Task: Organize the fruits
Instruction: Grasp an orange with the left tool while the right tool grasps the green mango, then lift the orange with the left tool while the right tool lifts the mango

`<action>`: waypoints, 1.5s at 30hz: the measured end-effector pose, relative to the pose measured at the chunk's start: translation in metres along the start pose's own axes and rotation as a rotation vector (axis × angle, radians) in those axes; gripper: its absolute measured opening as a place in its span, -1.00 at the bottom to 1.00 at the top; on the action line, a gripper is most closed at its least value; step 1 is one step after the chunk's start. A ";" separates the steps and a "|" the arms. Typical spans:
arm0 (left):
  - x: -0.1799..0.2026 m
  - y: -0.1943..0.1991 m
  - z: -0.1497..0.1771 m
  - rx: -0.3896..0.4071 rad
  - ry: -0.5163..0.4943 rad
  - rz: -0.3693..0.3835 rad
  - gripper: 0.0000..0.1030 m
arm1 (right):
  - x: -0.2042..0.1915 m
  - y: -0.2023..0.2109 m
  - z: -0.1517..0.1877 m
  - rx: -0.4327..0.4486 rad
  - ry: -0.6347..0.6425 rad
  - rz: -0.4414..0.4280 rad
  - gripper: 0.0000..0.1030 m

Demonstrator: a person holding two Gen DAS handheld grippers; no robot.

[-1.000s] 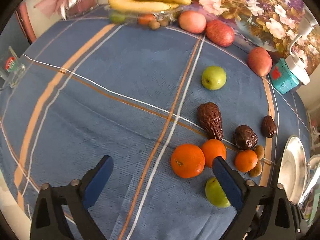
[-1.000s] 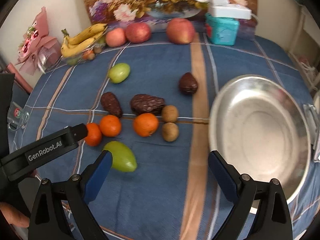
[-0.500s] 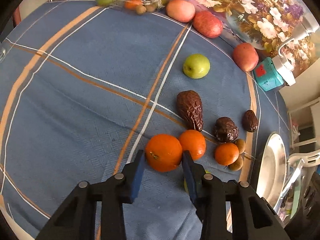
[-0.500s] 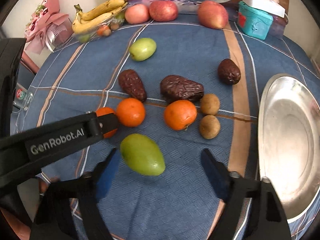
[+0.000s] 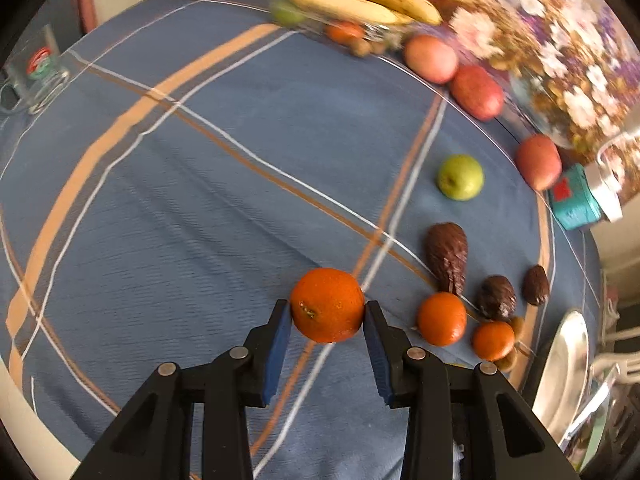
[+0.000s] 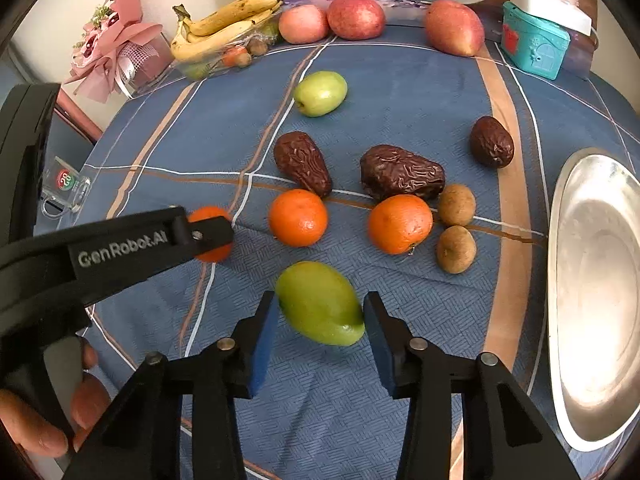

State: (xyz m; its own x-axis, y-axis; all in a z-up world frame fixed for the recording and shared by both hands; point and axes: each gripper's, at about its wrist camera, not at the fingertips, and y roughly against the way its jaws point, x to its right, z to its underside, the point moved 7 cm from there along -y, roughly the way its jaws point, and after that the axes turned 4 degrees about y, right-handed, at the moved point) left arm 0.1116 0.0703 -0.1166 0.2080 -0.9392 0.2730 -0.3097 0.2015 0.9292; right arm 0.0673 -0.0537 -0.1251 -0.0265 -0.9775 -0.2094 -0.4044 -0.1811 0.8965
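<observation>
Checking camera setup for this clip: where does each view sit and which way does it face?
Left wrist: on the left hand-held gripper, looking down its fingers at the gripped orange.
Right wrist: on the right hand-held gripper, closing around a green fruit; a hand shows.
Shared: that orange, the metal plate.

The left gripper (image 5: 326,316) points steeply down at the table, its two blue pads pressed against either side of an orange (image 5: 327,304), clamped tight. In the right wrist view its black arm reaches in from the left, and the person's left hand (image 6: 48,412) grips its handle at the near left, fingers curled round it. The right gripper (image 6: 320,316) also tilts steeply down; its jaws are closing around a green fruit (image 6: 320,308) that sits between the pads, the right pad at its skin, the left pad just beside it.
</observation>
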 end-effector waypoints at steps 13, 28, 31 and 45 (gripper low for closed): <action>-0.005 0.008 -0.007 0.030 0.039 -0.025 -0.23 | 0.046 0.035 -0.006 0.081 -0.164 0.017 -0.57; -0.001 0.002 -0.004 0.019 0.039 -0.024 -0.23 | 0.050 0.018 0.005 0.013 -0.195 -0.007 -0.12; -0.001 0.002 -0.004 0.019 0.037 -0.024 -0.23 | 0.048 0.017 0.006 0.007 -0.188 -0.004 -0.09; 0.000 -0.001 -0.001 0.013 0.029 -0.025 -0.23 | 0.026 0.001 0.013 -0.047 -0.144 -0.026 -0.14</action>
State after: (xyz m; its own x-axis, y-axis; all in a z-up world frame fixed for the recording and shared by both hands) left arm 0.1129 0.0702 -0.1175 0.2424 -0.9355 0.2570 -0.3157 0.1745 0.9327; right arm 0.0546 -0.0778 -0.1349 -0.1486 -0.9473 -0.2838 -0.3632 -0.2147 0.9066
